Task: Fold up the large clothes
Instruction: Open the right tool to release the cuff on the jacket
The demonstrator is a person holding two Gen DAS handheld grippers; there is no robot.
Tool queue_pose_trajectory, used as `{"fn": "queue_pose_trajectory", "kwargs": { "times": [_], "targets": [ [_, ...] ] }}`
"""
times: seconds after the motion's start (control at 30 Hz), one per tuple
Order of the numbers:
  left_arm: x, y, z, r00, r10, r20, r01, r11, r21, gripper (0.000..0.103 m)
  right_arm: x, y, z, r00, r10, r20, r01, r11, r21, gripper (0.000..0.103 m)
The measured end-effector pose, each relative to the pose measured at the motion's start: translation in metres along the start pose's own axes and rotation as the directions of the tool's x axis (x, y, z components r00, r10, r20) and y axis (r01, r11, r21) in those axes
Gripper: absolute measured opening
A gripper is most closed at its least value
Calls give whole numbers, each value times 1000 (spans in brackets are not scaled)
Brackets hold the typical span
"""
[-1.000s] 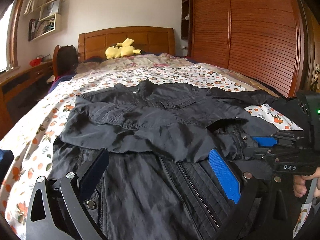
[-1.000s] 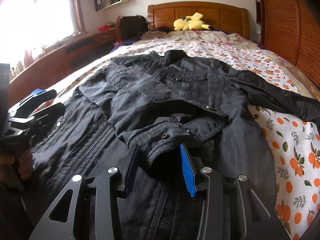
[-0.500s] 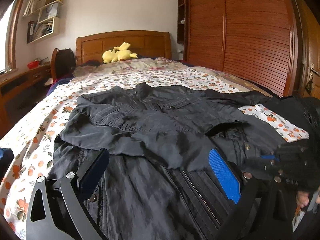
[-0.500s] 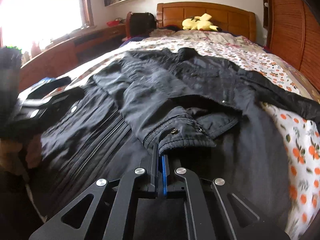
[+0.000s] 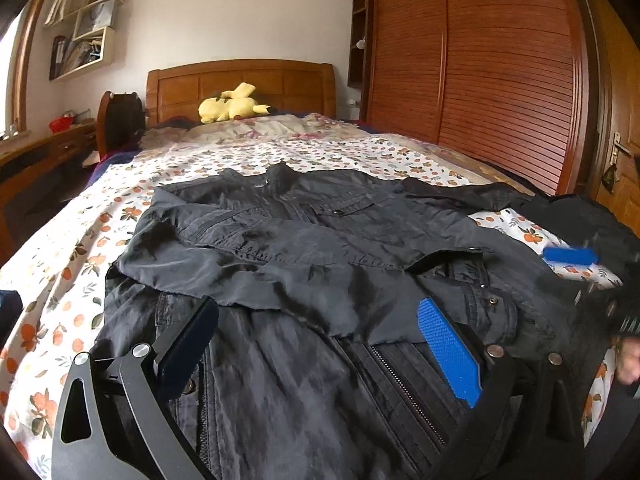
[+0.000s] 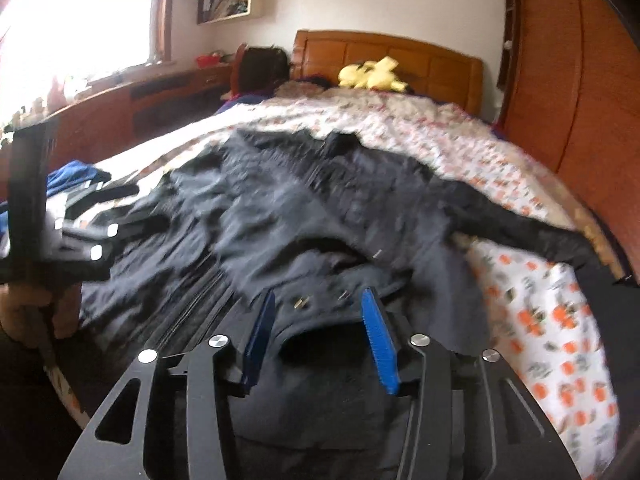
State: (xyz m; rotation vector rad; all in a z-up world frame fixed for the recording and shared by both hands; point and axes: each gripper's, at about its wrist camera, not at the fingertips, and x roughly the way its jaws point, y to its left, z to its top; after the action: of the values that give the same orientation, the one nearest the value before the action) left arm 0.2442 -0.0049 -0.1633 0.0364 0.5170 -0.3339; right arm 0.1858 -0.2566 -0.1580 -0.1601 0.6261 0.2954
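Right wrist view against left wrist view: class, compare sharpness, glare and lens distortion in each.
Right wrist view: motion blur smears the black jacket and floral bedsheet; the window is blown out white. Left wrist view: mostly sharp, evenly lit, only the right gripper blurred. Both: fisheye bends the wardrobe.

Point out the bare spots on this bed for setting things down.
Free: floral sheet between the black jacket collar and the yellow plush toy, and the strip along the jacket's window side. Crowded: the near end, under jacket and both tongs.
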Motion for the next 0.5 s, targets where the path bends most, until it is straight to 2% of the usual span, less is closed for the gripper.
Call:
{"fn": "queue_pose_trajectory", "kwargs": {
  "times": [0.23,0.3,0.5],
  "targets": [
    [-6,-3,-2,1000,8,30,-9,1000,9,100,-10,-28,18,996,-81,21,81,997,16,46],
    [-12,-3,-1,999,1,42,-2,1000,13,100,-9,-36,16,994,-108,13,108,994,26,50],
    [-30,-4,6,997,-14,76,13,1000,25,100,-6,-51,2,987,-157,-25,158,986,56,51]
  ]
}}
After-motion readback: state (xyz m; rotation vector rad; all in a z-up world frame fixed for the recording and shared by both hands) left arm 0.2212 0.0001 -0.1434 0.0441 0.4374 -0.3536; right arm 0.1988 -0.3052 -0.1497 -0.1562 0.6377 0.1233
